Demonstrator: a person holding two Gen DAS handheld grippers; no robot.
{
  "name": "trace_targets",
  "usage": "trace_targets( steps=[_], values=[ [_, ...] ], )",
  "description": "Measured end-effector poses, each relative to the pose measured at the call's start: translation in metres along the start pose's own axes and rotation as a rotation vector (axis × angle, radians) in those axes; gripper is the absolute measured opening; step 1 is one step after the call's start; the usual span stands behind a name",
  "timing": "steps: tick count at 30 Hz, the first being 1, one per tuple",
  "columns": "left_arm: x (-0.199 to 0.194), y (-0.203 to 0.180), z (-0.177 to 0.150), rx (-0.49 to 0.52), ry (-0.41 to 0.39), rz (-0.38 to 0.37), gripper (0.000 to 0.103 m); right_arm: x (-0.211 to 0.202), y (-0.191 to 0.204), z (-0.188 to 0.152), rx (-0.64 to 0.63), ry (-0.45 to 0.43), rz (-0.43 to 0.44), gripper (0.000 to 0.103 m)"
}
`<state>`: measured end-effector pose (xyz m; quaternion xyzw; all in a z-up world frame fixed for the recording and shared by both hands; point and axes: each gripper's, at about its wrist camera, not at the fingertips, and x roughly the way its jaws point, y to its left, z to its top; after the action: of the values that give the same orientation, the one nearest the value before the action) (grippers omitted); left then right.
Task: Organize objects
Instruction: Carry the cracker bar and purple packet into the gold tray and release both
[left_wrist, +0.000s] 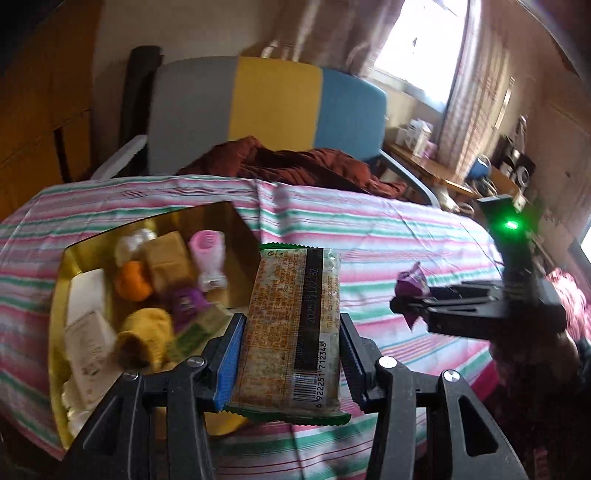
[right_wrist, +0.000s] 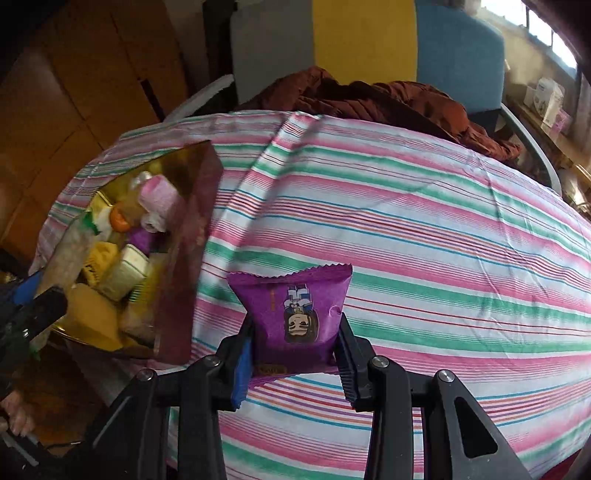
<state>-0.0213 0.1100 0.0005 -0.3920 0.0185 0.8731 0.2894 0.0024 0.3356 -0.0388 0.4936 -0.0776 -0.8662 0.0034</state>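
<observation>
The striped cloth (right_wrist: 424, 221), in pink, green and white, covers the counter and fills most of both views. Behind it stands a chair (left_wrist: 273, 110) with grey, yellow and blue panels, a rust-brown garment (left_wrist: 295, 162) heaped on its seat. On the cloth, toward its left end, sits the gold-lined box (left_wrist: 221, 221), open at the top and already crowded with small packets, a pink ribbed cup and yellow and orange pieces. Just right of the box, the left tool (left_wrist: 291, 350) is closed on a long biscuit packet (left_wrist: 291, 325), barcode side up, held above the cloth. Further right of the box, the right tool (right_wrist: 295, 354) is clamped on a small purple snack packet (right_wrist: 295, 310), also raised over the cloth.
</observation>
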Motion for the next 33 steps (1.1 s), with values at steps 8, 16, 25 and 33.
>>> trace_targets(
  steps=[8,16,25,33],
  values=[
    [-0.020,0.069,-0.004,-0.166,-0.043,0.064,0.049,0.005,0.083,0.016,-0.113,-0.028,0.084,0.040],
    [-0.018,0.098,0.000,-0.267,-0.040,0.005,0.049,0.029,0.121,0.024,-0.153,0.007,0.099,0.040],
    [0.031,0.089,0.016,-0.308,0.092,-0.022,0.049,0.043,0.129,0.026,-0.163,0.036,0.094,0.040],
    [0.070,0.079,0.032,-0.243,0.158,0.001,0.049,0.055,0.128,0.030,-0.192,0.040,0.099,0.040]
  ],
)
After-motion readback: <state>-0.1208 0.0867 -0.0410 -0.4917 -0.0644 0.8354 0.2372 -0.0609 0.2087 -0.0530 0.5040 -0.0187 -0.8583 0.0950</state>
